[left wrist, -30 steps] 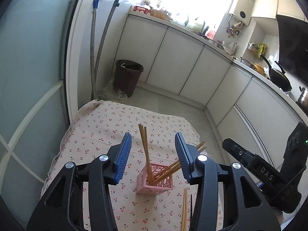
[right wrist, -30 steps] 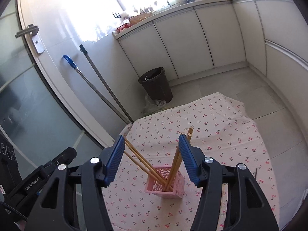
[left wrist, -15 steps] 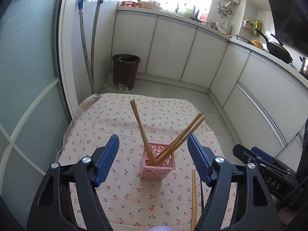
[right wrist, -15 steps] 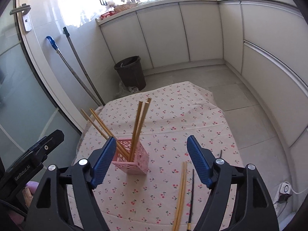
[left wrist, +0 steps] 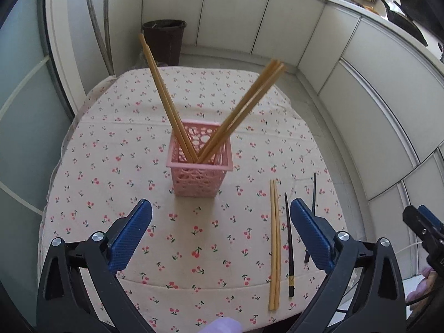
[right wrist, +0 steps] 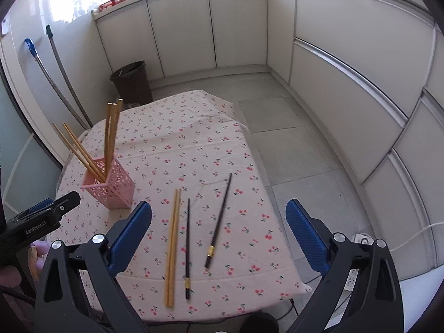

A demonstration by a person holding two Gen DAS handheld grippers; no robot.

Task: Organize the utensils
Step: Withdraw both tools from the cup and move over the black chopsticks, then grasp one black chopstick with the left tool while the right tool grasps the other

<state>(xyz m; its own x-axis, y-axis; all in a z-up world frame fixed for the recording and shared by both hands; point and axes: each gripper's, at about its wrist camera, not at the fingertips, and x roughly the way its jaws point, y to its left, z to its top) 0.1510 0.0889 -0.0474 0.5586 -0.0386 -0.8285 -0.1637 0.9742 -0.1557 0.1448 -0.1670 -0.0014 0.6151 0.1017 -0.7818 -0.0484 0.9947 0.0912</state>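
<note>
1. My left gripper and right gripper have just been opening; both gape, nothing between.
2. Holder stands at ten o'clock; loose chopsticks lie at six.
3. Risk: thin sticks may roll away, and a low sweep could tip the holder.

Dark chopstick partly behind left tongs' finger

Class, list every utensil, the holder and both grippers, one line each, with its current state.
pink holder: upright, holding four bamboo chopsticks
loose bamboo pair: flat on the cloth
two dark chopsticks: flat, apart
left gripper: open, empty
right gripper: open, empty
</note>
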